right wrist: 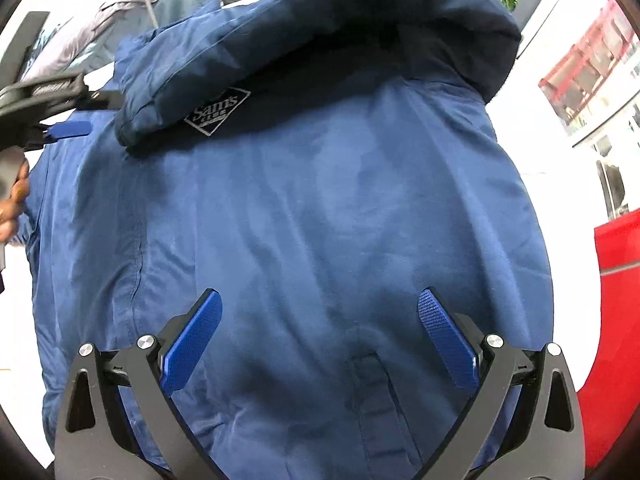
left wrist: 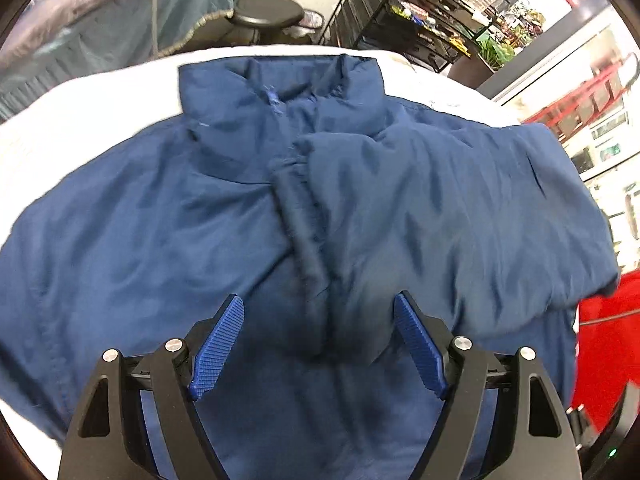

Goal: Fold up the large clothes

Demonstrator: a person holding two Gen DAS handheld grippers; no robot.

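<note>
Our blue jacket (left wrist: 168,232) lies spread on the white bench (left wrist: 92,96), one sleeve (left wrist: 440,200) already folded across its front, so we judge the other side comes next. White bench borders the jacket's edges, leaving room. Left gripper (left wrist: 319,306) and right gripper (right wrist: 320,300) hover above it, fingers wide apart, holding nothing.

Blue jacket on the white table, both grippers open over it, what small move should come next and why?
Probably lower the left gripper and close on the jacket's left side, which lies spread flat, while the other sleeve is already folded across the front. Both grippers hang open, holding nothing; the right gripper hovers above the folded side, near the logo patch.
</note>
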